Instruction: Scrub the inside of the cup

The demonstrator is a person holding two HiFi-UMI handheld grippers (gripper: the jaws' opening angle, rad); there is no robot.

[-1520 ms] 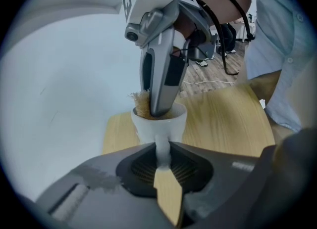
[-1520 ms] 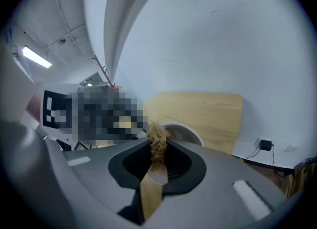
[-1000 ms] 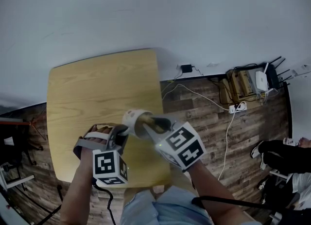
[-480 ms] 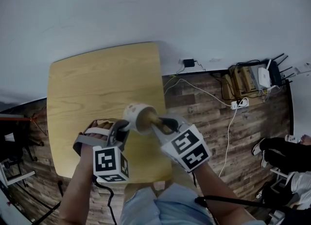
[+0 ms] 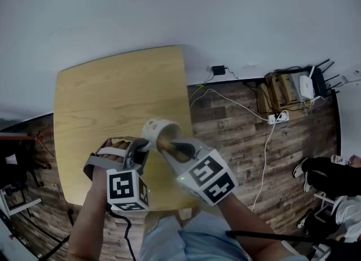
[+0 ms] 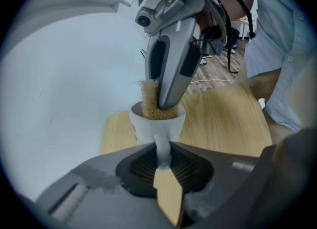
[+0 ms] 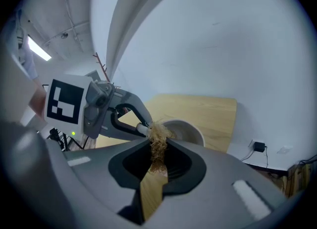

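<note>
A white cup point(image 5: 161, 130) hangs tilted above the wooden table point(image 5: 107, 96). My left gripper point(image 5: 144, 146) is shut on its handle point(image 6: 162, 146), which runs down between the jaws in the left gripper view point(image 6: 162, 158). My right gripper point(image 5: 172, 148) is shut on a brown fibrous scrubber point(image 7: 158, 141), and its tips reach into the cup's mouth. The scrubber point(image 6: 148, 99) stands out of the cup point(image 6: 156, 124) beside a grey finger of the right gripper point(image 6: 171, 69). The cup's rim point(image 7: 190, 131) shows just beyond the right jaws point(image 7: 157, 156). The cup's bottom is hidden.
The table's right edge point(image 5: 186, 102) borders dark wood floor. Cables and a power strip point(image 5: 276, 122) lie there, with boxes and a router point(image 5: 290, 93) against the white wall. A person's feet point(image 5: 324, 175) are at the far right. My left gripper's marker cube point(image 7: 64, 99) is close to the right jaws.
My right gripper has shifted a little to the left, closer in over the cup, still holding the scrubber. The left gripper and the cup have kept still.
</note>
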